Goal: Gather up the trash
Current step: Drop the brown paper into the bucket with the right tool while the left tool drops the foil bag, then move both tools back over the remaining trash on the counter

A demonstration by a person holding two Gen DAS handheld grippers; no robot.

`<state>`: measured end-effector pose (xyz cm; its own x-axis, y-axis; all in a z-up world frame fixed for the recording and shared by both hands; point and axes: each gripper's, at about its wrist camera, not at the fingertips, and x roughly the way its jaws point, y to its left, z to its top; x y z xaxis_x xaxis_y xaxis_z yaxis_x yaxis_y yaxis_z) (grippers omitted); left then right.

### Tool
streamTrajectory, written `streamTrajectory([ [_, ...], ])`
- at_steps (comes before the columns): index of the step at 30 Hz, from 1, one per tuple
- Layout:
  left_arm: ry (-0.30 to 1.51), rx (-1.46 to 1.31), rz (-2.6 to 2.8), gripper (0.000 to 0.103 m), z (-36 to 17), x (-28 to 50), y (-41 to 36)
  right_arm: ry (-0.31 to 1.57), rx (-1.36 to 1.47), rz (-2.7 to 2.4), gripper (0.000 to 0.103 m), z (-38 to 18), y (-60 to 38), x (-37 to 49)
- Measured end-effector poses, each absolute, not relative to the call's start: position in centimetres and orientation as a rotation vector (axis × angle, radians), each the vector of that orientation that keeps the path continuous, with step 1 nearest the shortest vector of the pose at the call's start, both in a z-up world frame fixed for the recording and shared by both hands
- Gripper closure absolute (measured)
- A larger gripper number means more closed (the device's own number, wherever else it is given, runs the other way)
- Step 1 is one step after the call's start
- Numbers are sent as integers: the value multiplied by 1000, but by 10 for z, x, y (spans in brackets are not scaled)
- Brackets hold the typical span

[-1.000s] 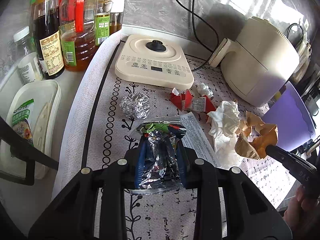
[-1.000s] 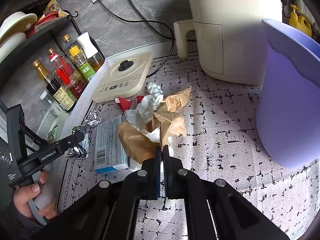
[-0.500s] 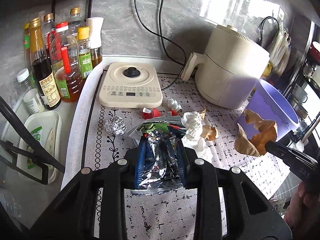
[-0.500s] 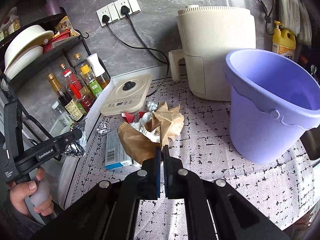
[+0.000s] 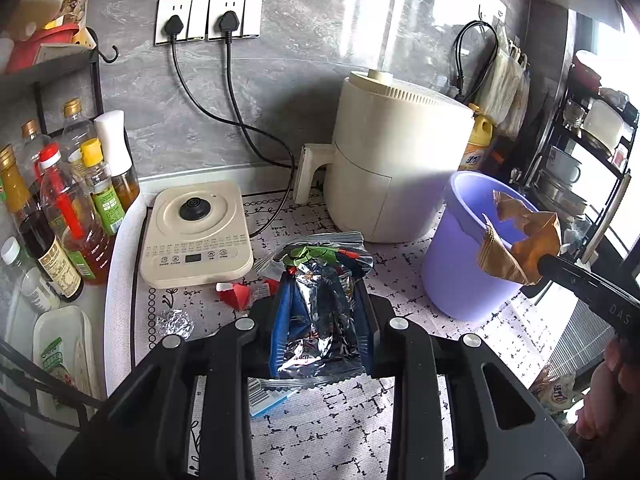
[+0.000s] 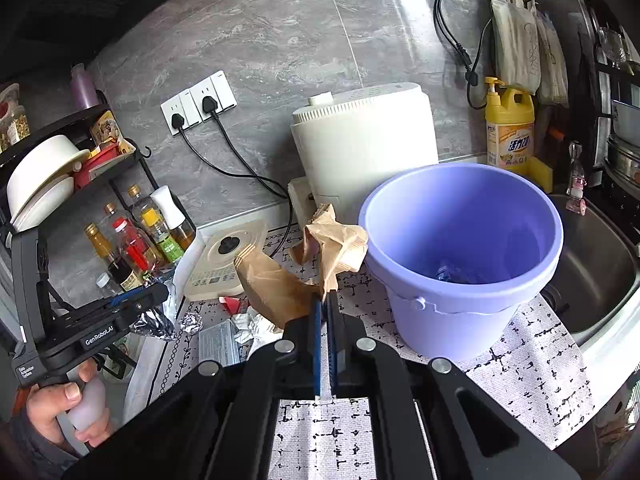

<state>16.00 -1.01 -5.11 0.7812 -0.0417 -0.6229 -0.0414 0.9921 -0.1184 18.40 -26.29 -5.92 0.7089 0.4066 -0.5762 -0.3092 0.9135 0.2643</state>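
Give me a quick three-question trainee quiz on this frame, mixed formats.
1. True or false: the left gripper holds a foil snack wrapper.
2. What does the right gripper grip? A) white tissue B) crumpled brown paper bag C) red scrap
3. Which container looks like the drop target?

Key:
1. True.
2. B, the brown paper bag.
3. The purple bucket beside the white appliance; something dark already lies at its bottom.

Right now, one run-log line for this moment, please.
left gripper: shut on silver foil snack wrapper | right gripper: shut on crumpled brown paper bag | purple plastic bucket: beside bag
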Motion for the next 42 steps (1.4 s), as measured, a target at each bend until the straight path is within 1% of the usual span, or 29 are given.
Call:
streamTrajectory([
  [9, 639, -100, -104, 74, -37, 190, -42, 625, 178, 259, 99, -45, -309, 212],
  [12, 628, -90, -134, 74, -34, 199, -51, 612, 171, 193, 95, -45, -324, 222],
  [13, 625, -88, -142, 74, -33, 202, -54, 617, 177, 182, 86, -46, -329, 225],
  [14, 622, -88, -152, 74, -32, 206, -57, 614, 189, 175, 63, -47, -335, 227],
  [15, 618, -89, -161, 74, -31, 208, -60, 604, 194, 158, 55, -47, -340, 226],
  [16, 615, -88, -172, 74, -30, 211, -64, 599, 191, 141, 50, -47, -344, 225],
  [21, 595, -65, -222, 74, -21, 226, -83, 633, 212, 123, 49, -45, -360, 220],
  [22, 590, -62, -234, 74, -18, 229, -86, 624, 214, 131, 46, -40, -361, 215],
  [23, 584, -61, -246, 74, -16, 232, -90, 610, 204, 134, 38, -36, -363, 210],
  [25, 574, -59, -270, 74, -11, 240, -99, 596, 182, 126, 30, -29, -365, 203],
  [30, 561, -51, -334, 74, -4, 258, -124, 608, 193, 104, 30, -25, -380, 194],
  [38, 572, -51, -443, 73, -8, 279, -167, 638, 213, 19, 30, -32, -407, 177],
  [39, 572, -67, -466, 67, -7, 280, -170, 638, 213, 19, 30, -32, -407, 177],
  [40, 568, -87, -501, 47, -7, 281, -174, 641, 214, 8, 30, -33, -410, 175],
  [42, 541, -111, -530, 19, -6, 278, -177, 645, 218, -14, 30, -34, -416, 172],
])
